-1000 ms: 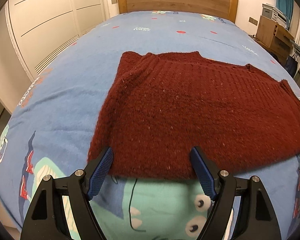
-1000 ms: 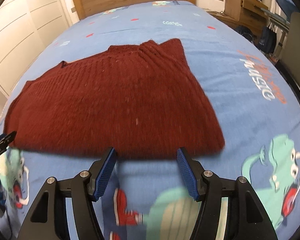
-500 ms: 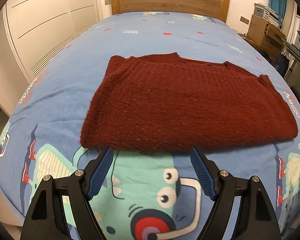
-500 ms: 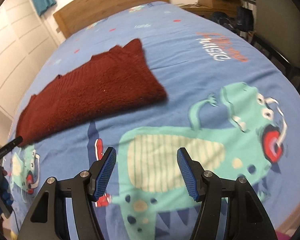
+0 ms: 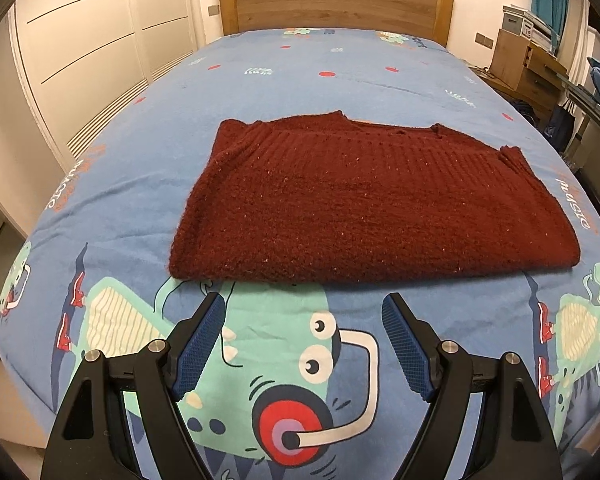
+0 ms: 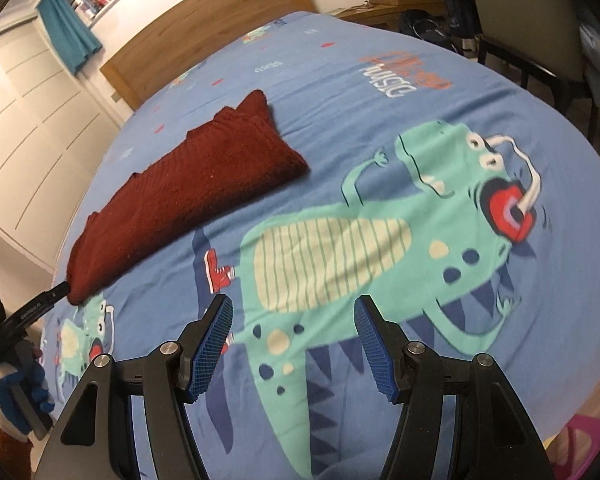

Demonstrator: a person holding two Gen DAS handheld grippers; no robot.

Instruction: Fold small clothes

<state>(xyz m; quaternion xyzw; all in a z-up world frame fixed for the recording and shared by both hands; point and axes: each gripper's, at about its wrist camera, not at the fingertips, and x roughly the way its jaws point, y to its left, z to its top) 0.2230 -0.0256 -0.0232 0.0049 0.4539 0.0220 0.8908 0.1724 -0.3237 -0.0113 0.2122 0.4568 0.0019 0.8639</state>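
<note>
- Our left camera shows the whole folded maroon sweater [image 5: 364,204] lying flat mid-bed; the right camera sees it only at 10 o'clock, plus the left-hand tool.
- Our left gripper [image 5: 302,342] has jaws wide apart, empty, just short of the sweater's near edge.
- Our right gripper [image 6: 294,346] has jaws parted, empty, above the dinosaur print [image 6: 380,248], well apart from the sweater.
- Bare blue bedsheet [image 5: 140,168] surrounds the sweater; headboard [image 5: 332,0] at 12, wardrobe [image 5: 84,52] at 10.
</note>
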